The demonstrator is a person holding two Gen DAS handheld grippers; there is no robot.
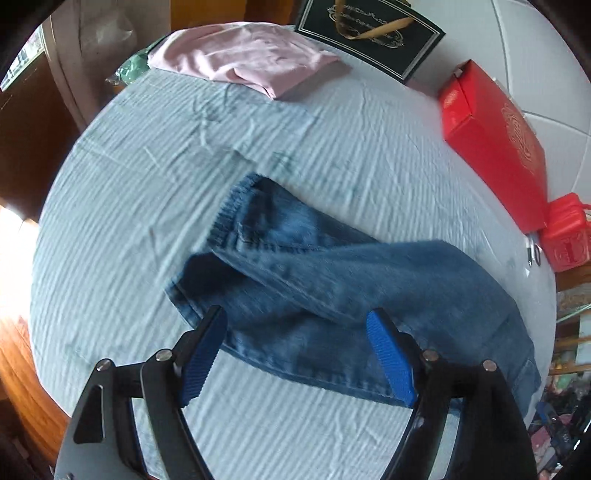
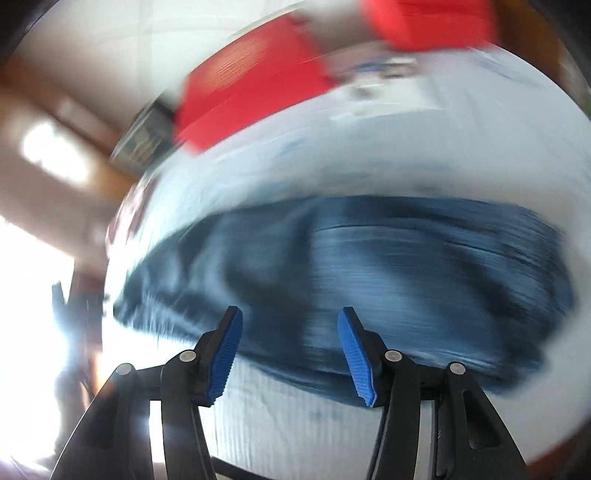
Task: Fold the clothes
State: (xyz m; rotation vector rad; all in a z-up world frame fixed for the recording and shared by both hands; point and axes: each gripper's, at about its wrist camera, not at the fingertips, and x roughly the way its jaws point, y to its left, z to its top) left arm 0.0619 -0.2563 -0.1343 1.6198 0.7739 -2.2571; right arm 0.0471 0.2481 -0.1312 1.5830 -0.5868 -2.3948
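The jeans (image 1: 332, 295) lie in the middle of the worktop (image 1: 129, 221), on its pale blue striped cloth. They are not flat. The stretchy waist is at the far end, and one leg is laid slanting over the rest, so the jeans look partly doubled over and lumpy. The edges do not line up.

The left gripper (image 1: 295, 347) hangs just over the near edge of the jeans. Its blue fingers (image 1: 201, 362) are wide apart and hold nothing. The right gripper (image 2: 290, 354) is over the near edge of the jeans too, and its fingers are also apart and empty. The right view is very smeared, so I cannot tell much more about that side.

At the far end of the worktop lies a pink top (image 1: 243, 59), folded over into a flat shape. A green cloth (image 1: 131, 70) peeks out next to it. A dark box (image 1: 373, 33) sits behind it, and a long red box (image 1: 495, 144) and a small red box (image 1: 565, 236) sit along the right side.

I think the jeans are the thing being folded now, and the fold is not neat or done. Both grippers look ready to take hold of the near edge. A good grab would pinch only the cloth of the jeans, not the sheet under it, and both sides would need to move together so the edges match.
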